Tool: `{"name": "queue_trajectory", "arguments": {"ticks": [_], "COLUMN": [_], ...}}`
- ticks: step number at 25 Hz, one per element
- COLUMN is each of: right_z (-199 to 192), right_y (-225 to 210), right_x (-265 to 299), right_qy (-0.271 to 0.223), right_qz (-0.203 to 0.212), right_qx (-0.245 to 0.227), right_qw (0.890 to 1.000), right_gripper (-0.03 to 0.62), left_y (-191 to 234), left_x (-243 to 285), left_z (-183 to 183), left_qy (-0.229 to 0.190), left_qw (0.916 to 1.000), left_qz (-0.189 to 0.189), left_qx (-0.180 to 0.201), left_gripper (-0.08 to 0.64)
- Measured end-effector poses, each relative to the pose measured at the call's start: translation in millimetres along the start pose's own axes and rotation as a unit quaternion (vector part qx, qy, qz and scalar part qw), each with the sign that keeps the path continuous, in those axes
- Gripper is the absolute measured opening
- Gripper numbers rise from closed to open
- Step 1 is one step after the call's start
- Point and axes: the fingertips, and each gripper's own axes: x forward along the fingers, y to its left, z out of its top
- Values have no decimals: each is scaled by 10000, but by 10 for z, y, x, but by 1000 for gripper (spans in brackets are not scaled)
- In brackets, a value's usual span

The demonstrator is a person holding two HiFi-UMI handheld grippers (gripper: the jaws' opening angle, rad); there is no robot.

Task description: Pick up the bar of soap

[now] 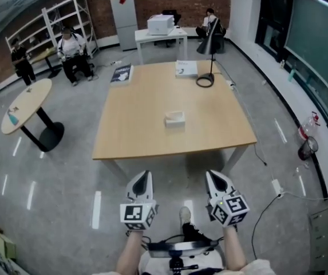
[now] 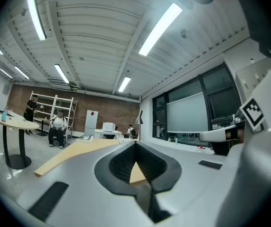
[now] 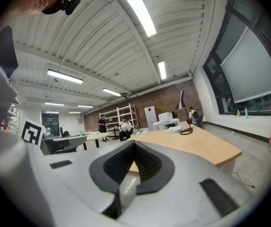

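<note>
The bar of soap (image 1: pixel 174 118) is a small white block lying near the middle of the light wooden table (image 1: pixel 129 136). Both grippers are held side by side over the floor, short of the table's near edge and well apart from the soap. My left gripper (image 1: pixel 145 174) points toward the table with its jaws together and nothing in them. My right gripper (image 1: pixel 213 174) is likewise shut and empty. In the left gripper view the gripper (image 2: pixel 135 144) shows the tabletop (image 2: pixel 74 152) ahead at jaw height. The right gripper view shows the gripper (image 3: pixel 134 144) and the tabletop (image 3: pixel 196 143); the soap cannot be made out in either.
A black desk lamp (image 1: pixel 205 79), a white book (image 1: pixel 186 68) and a dark book (image 1: pixel 121 73) sit at the table's far end. A round table (image 1: pixel 26 105) stands at left. People (image 1: pixel 72 50) sit at the back. Cables and a power strip (image 1: pixel 277 187) lie on the floor at right.
</note>
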Motion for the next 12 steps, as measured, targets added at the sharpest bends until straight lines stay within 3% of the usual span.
{"name": "queue_trajectory", "arguments": {"ticks": [8, 12], "right_z": [283, 449], "right_y": [-857, -1023], "right_x": [1383, 1952], "right_qy": [237, 217], "right_qz": [379, 578], "right_qx": [-32, -111], "right_qw": [9990, 9980], "right_gripper": [8, 8], "left_y": [308, 389], "left_x": [1605, 2091], "left_z": [231, 251], "left_qy": [-62, 54], "left_qw": [9997, 9991], "left_qz": [205, 128], "left_qx": [89, 400], "left_gripper": [5, 5]}}
